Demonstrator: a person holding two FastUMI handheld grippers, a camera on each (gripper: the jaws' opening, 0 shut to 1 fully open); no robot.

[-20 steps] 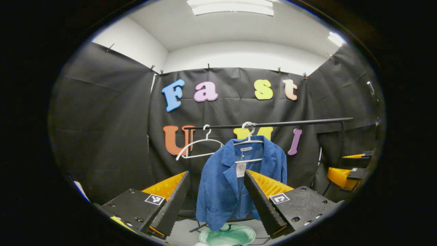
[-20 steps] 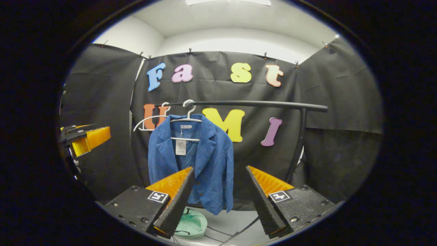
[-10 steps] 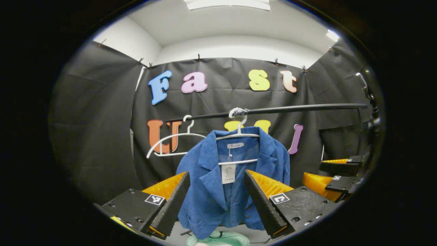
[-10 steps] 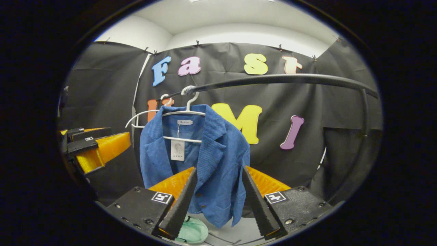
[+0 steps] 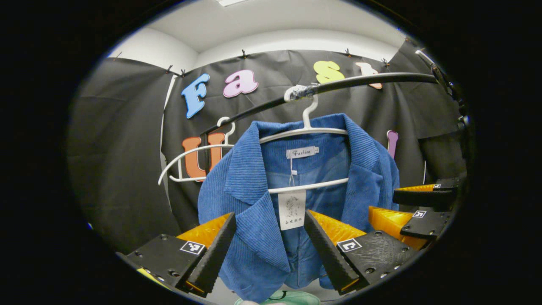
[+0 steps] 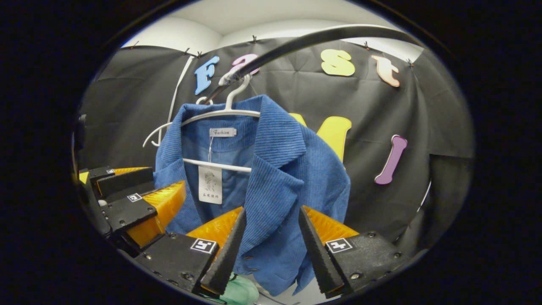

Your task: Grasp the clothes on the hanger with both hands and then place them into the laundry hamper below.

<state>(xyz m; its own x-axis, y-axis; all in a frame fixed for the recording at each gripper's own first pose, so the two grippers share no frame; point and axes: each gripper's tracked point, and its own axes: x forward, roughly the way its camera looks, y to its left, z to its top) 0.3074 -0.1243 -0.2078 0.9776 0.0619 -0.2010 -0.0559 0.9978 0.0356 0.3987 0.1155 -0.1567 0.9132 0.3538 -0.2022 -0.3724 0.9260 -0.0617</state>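
Observation:
A blue corduroy jacket point(image 5: 250, 169) point(image 6: 288, 178) hangs on a white hanger point(image 5: 305, 131) point(image 6: 220, 113) hooked over a black rail point(image 5: 372, 78) point(image 6: 322, 36). My left gripper point(image 5: 269, 220) is open and close to the jacket's front, its fingers standing either side of the left lapel and the paper tag. The right gripper point(image 6: 272, 212) is open too, with the jacket's other front panel between its fingers. Each gripper also shows in the other's view, the right gripper point(image 5: 423, 207) at the right edge and the left gripper point(image 6: 139, 203) at the left edge. The green hamper point(image 5: 288, 298) point(image 6: 237, 292) peeks out under the jacket's hem.
An empty white hanger point(image 5: 190, 156) point(image 6: 156, 131) hangs on the same rail, to the left of the jacket. Black cloth walls close the booth behind and on both sides.
Both grippers have moved forward and up toward the jacket, which now looms much larger. The rail has risen to the top of both views, and most of the hamper has slid below the edge.

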